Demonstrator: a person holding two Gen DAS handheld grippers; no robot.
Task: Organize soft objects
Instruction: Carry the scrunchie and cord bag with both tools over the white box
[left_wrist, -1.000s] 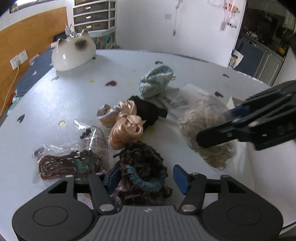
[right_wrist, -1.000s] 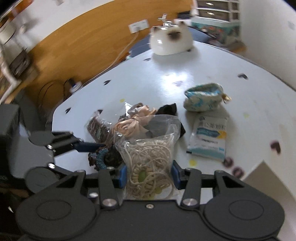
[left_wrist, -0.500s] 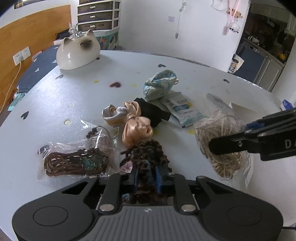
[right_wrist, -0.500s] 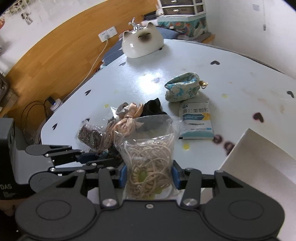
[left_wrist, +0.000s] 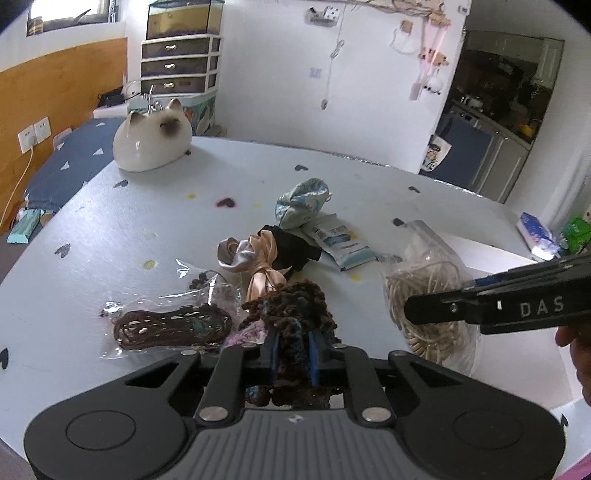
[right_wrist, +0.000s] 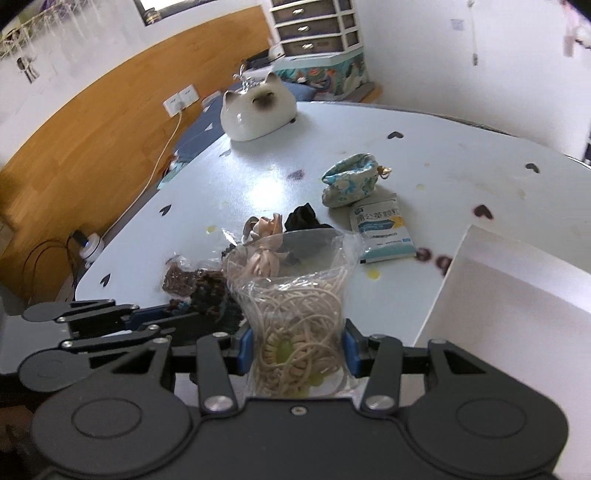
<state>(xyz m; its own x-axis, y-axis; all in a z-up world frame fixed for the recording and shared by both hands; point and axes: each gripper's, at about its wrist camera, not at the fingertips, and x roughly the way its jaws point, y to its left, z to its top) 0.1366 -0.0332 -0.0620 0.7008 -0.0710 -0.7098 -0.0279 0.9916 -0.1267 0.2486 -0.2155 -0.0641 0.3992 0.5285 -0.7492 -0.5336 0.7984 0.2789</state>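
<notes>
"DAS" reads on my right claw (left_wrist: 417, 314), clamping the bag of cream cord (right_wrist: 295, 332); my left claw (left_wrist: 291, 349) pinches the brown knitted scrunchie (left_wrist: 291, 306), partly hiding it.

The pale tabletop (left_wrist: 110, 229) is dotted with small dark hearts and yellow spots. A white cat figure (left_wrist: 151, 142) sits near its far edge. In the middle lie a blue floral pouch (left_wrist: 301, 201), a white-and-blue sachet (left_wrist: 340, 242) touching it, a black cloth (left_wrist: 293, 249) and satin scrunchies (left_wrist: 255, 258). Nearer lies a clear bag of brown cord (left_wrist: 166, 325). A white box (right_wrist: 517, 295) rests at the right.
</notes>
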